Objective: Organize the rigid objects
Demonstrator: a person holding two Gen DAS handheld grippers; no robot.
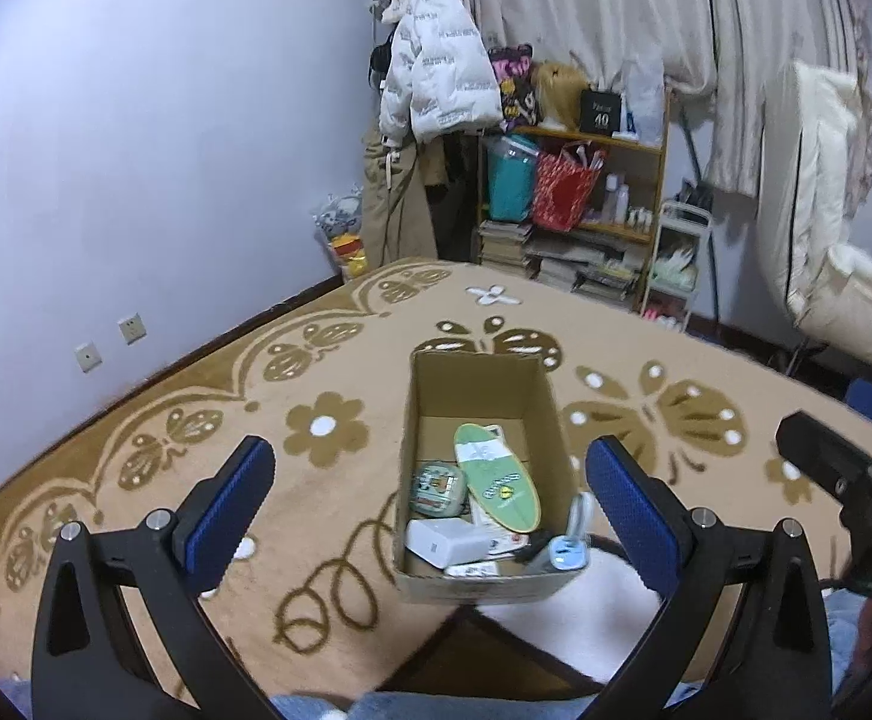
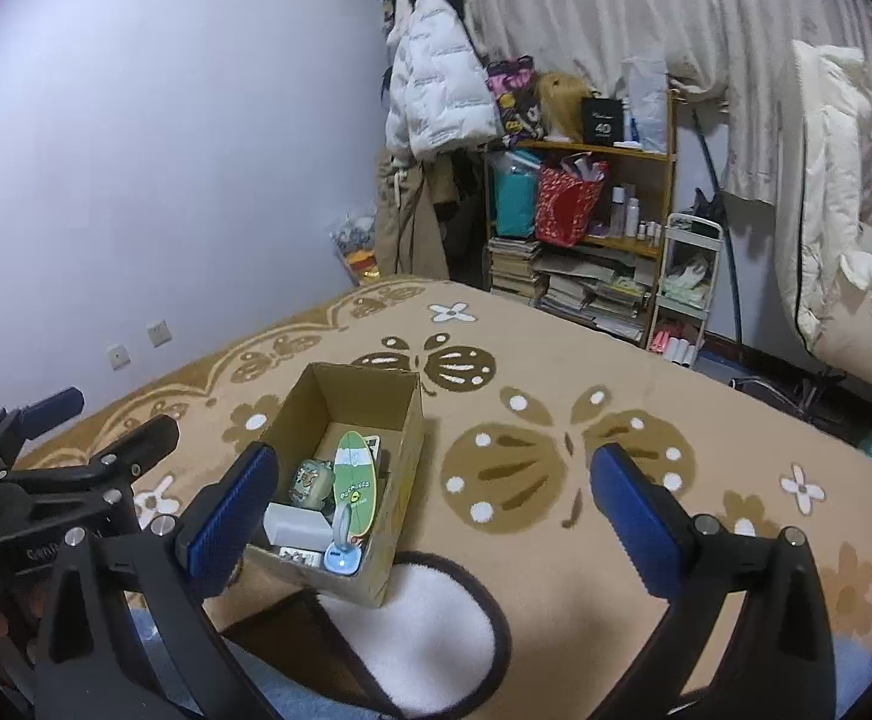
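Note:
An open cardboard box (image 1: pixel 429 384) stands on the patterned bedspread, also in the right wrist view (image 2: pixel 402 474). Inside lie a green oval board (image 1: pixel 496 474), a small green case (image 1: pixel 436 486), a white block (image 1: pixel 451 543) and a light blue gadget (image 1: pixel 568 552). The same things show in the right wrist view: board (image 2: pixel 354 480), case (image 2: pixel 309 480), white block (image 2: pixel 297 525), blue gadget (image 2: pixel 339 561). My left gripper (image 1: pixel 429 504) is open and empty, held above and in front of the box. My right gripper (image 2: pixel 429 504) is open and empty, to the right of the box.
The tan bedspread (image 2: pixel 556 396) with butterfly patterns spreads around the box. A wooden shelf (image 1: pixel 622 180) with bags and books, a coat rack with a white jacket (image 1: pixel 436 78) and curtains stand behind the bed. A wall is on the left.

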